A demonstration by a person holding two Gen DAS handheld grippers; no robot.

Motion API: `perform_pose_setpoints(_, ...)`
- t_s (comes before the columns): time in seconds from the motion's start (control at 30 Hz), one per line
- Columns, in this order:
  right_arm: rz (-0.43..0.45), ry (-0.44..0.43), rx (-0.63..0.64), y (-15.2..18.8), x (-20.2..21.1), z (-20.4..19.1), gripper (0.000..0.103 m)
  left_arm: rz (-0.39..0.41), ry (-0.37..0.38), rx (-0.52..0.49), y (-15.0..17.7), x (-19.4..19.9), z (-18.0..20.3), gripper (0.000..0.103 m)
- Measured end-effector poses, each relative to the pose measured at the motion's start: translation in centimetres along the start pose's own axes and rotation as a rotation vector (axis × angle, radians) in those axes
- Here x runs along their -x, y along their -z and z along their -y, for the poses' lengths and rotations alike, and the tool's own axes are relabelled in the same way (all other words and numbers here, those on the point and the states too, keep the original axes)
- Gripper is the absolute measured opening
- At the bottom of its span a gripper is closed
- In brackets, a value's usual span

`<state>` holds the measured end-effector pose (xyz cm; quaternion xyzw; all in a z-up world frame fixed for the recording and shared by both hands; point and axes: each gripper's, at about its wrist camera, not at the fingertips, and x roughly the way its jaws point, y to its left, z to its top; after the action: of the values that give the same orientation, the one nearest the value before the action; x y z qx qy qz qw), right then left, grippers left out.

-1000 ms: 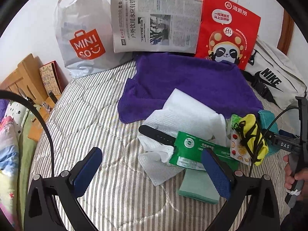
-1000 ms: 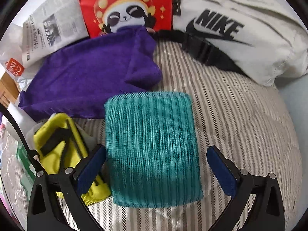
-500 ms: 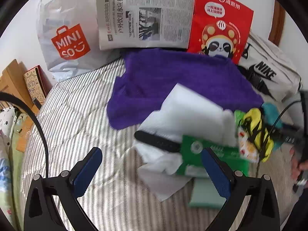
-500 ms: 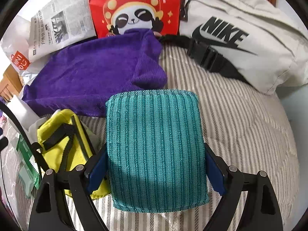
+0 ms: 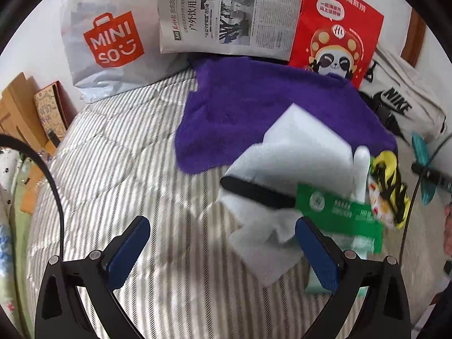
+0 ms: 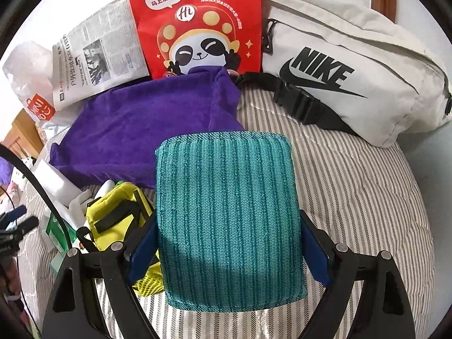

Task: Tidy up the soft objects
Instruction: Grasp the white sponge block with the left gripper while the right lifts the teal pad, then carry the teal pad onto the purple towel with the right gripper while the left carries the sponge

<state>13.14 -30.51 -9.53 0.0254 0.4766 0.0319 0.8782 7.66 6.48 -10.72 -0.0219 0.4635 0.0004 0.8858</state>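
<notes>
On a bed with a grey-and-white striped quilt [image 6: 353, 186], a person works two hand-held grippers through a jumble of soft things. The right gripper [image 6: 228, 251] has its blue pads clamped on both long edges of a teal ribbed knit pad [image 6: 228, 214]; its jaws closed in from wider a moment ago and now grip the pad across its width. The pad is rectangular, thick and spongy-looking, with fine vertical ribs, and it appears lifted just clear of the quilt, so the step in hand looks like carrying it to wherever it belongs.

Taking that teal pad as the landmark: directly behind it lies a plush purple towel [image 6: 135, 130], rumpled and deep-piled. Behind the towel, a glossy red paper bag [image 6: 197, 19] with a cartoon panda stands upright. To the pad's right rear slumps a cream fabric waist bag [image 6: 353, 65] with a black strap and buckle. Just left of the pad sits a yellow mesh pouch [image 6: 118, 214] with black straps.

Further left, the left gripper [image 5: 223, 243] hangs with its jaws wide apart and empty over the quilt, beside a heap of white embossed paper towel [image 5: 288, 152] crossed by a black strap and a green packet [image 5: 339, 212].

The next move likely calls for a steady carry, since the squashy pad could slip, then a flat set-down.
</notes>
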Motion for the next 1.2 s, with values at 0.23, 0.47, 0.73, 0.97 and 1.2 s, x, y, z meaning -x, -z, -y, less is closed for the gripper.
perform_pose_setpoints(0.23, -0.027, 0.005, -0.003, 0.2, -0.1, -0.3, 0.088, 0.064, 0.13, 0.004, -3.2, 0.1, 2.3, 0.103)
perform_pose_setpoints(0.47, -0.033, -0.003, 0.0, 0.2, 0.2, -0.3, 0.088, 0.089, 0.099, -0.101, -5.6, -0.2, 5.7, 0.103)
perform_pose_setpoints(0.73, -0.052, -0.032, 0.007, 0.1, -0.4, -0.6, 0.088, -0.002, 0.015, -0.253, -6.4, -3.0, 8.9, 0.103)
perform_pose_setpoints(0.97, -0.051, -0.044, 0.001, -0.1, -0.6, -0.5, 0.088, -0.028, -0.052, -0.277, -6.1, -4.6, 9.6, 0.103)
perform_pose_setpoints(1.2, -0.037, -0.047, 0.008, -0.2, -0.2, -0.7, 0.088, -0.001, 0.023, -0.232, -6.3, -3.5, 8.7, 0.081)
